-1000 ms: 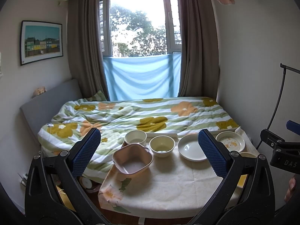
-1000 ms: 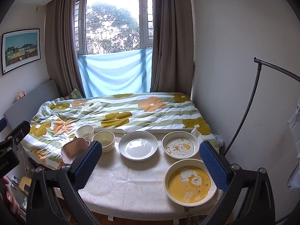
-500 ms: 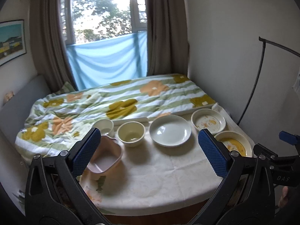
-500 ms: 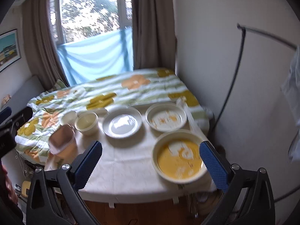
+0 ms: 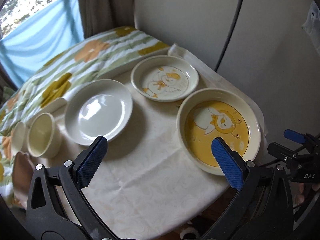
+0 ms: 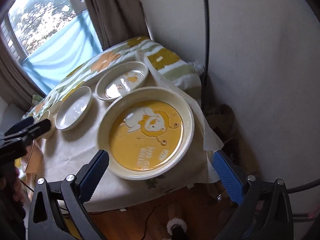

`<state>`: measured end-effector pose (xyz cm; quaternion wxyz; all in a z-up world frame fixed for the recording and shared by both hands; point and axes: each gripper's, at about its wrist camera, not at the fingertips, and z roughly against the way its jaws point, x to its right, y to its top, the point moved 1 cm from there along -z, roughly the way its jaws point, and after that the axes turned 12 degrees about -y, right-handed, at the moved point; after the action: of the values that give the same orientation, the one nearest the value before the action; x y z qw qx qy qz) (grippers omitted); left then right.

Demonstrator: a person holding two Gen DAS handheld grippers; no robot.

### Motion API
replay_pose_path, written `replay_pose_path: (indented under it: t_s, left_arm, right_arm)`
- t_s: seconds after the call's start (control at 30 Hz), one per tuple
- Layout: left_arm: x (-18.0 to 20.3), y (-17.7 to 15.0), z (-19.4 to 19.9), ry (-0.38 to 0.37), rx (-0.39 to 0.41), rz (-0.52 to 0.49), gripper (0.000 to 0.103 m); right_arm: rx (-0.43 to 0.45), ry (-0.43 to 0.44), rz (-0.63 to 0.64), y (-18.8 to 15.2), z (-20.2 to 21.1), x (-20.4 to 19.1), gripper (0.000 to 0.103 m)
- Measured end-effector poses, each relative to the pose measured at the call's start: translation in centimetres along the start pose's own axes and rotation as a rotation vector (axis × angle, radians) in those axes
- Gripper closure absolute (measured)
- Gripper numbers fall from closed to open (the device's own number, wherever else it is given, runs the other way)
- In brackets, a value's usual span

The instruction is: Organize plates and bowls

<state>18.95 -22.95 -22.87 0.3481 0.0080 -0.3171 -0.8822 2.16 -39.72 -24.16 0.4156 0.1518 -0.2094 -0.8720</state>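
Observation:
A large yellow cartoon plate sits at the table's right front. Behind it is a smaller cartoon plate, then a plain white plate, a cream bowl, a white cup and a pink square bowl at the left. My left gripper is open and empty above the table's front. My right gripper is open and empty, just in front of the yellow plate.
The small table has a pale cloth and stands against a bed with a flowered quilt. A wall and a black stand pole are close on the right. Wooden floor lies below the table's edge.
Both grippers have moved forward, down and to the right, closer to the table. The yellow plate now fills the right wrist view. Both stay open.

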Motion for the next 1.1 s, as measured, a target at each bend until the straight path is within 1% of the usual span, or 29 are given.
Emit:
replay_pose_path:
  t_s: [0.03, 0.07, 0.17, 0.2, 0.23, 0.27, 0.3, 0.33, 0.37, 0.43, 0.47, 0.5, 0.53, 0.57, 0.67, 0.73, 0.8, 0.83, 1.1]
  left_arm:
    - [-0.1, 0.1, -1.5, -0.034, -0.031, 0.003, 0.0]
    - [-0.2, 0.3, -3.0, -0.061, -0.064, 0.007, 0.0]
    - [-0.6, 0.4, -6.5, -0.103, -0.144, 0.006, 0.001]
    - [-0.6, 0.5, -7.5, -0.115, -0.166, 0.006, 0.004]
    - [-0.8, 0.5, -8.3, -0.129, -0.187, 0.008, 0.008]
    - [-0.9, 0.6, -9.2, -0.143, -0.205, 0.01, 0.011]
    - [-1.0, 0.6, -9.8, -0.154, -0.224, 0.012, 0.019]
    - [-1.1, 0.7, -10.5, -0.157, -0.241, 0.012, 0.023]
    - [-1.2, 0.9, -11.2, -0.161, -0.256, 0.013, 0.031]
    - [-1.4, 1.0, -12.0, -0.176, -0.281, 0.025, 0.043]
    - [-1.5, 1.1, -12.4, -0.181, -0.29, 0.029, 0.046]
    - [-1.5, 1.1, -12.6, -0.186, -0.297, 0.032, 0.053]
    - [-1.6, 1.1, -12.8, -0.191, -0.305, 0.035, 0.057]
    - [-1.8, 1.2, -13.0, -0.196, -0.312, 0.037, 0.067]
    - [-2.0, 1.4, -13.3, -0.221, -0.312, 0.049, 0.077]
    - [-1.8, 1.5, -13.5, -0.226, -0.316, 0.04, 0.081]
    - [-1.4, 1.7, -13.6, -0.223, -0.325, 0.015, 0.082]
    - [-1.2, 1.7, -13.5, -0.21, -0.321, 0.004, 0.082]
    - [-0.8, 1.4, -12.9, -0.204, -0.311, -0.009, 0.082]
  right_arm:
    - [-0.021, 0.015, -0.016, 0.0, -0.7, 0.4, 0.0]
    - [-0.021, 0.015, -0.016, 0.0, -0.7, 0.4, 0.0]
    - [-0.056, 0.073, -0.049, 0.2, -2.5, 1.4, 0.002]
    - [-0.077, 0.097, -0.05, 0.3, -3.5, 1.4, 0.011]
    - [-0.091, 0.105, -0.049, 0.4, -4.0, 1.5, 0.022]
    - [-0.105, 0.106, -0.05, 0.5, -4.5, 1.6, 0.031]
    - [-0.114, 0.113, -0.056, 0.6, -4.9, 1.8, 0.035]
    - [-0.125, 0.121, -0.068, 0.6, -5.3, 2.0, 0.042]
    - [-0.133, 0.127, -0.08, 0.7, -5.6, 2.1, 0.047]
    - [-0.14, 0.132, -0.101, 0.9, -6.1, 2.5, 0.054]
    - [-0.14, 0.132, -0.101, 0.9, -6.1, 2.5, 0.056]
    - [-0.144, 0.133, -0.104, 1.0, -6.2, 2.6, 0.062]
    - [-0.153, 0.143, -0.11, 1.2, -6.8, 2.8, 0.073]
    - [-0.153, 0.143, -0.11, 1.2, -6.8, 2.8, 0.077]
    - [-0.154, 0.14, -0.129, 1.3, -7.1, 3.1, 0.083]
    - [-0.154, 0.143, -0.134, 1.6, -7.5, 3.3, 0.086]
    - [-0.156, 0.144, -0.132, 1.7, -7.7, 3.3, 0.086]
    - [-0.156, 0.139, -0.116, 2.0, -7.9, 3.2, 0.086]
    - [-0.151, 0.124, -0.061, 2.6, -8.0, 2.9, 0.086]
